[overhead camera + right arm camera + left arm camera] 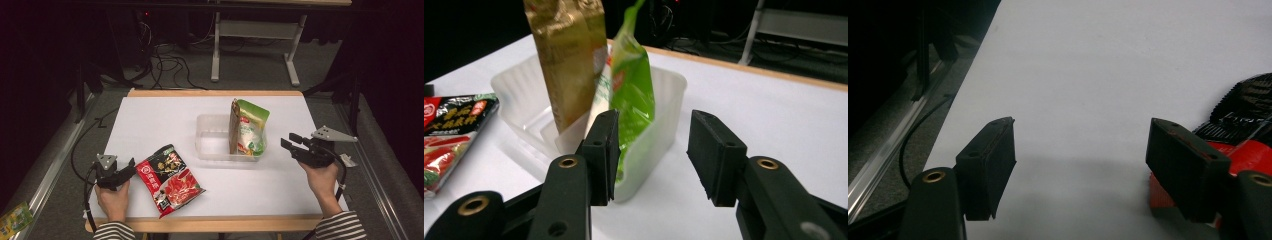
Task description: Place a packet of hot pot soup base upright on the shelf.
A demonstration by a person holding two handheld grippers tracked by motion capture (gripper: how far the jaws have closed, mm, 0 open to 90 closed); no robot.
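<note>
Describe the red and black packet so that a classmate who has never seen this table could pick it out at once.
Start at the white table and look to its near left part, short of the clear tub. The red and black packet lies flat there, just right of the left gripper. Unlike the gold pouch and green pouch, which stand upright inside the tub, it lies alone on the tabletop.

White table: red packet flat just right of left gripper; clear tub just left of right gripper.
</note>
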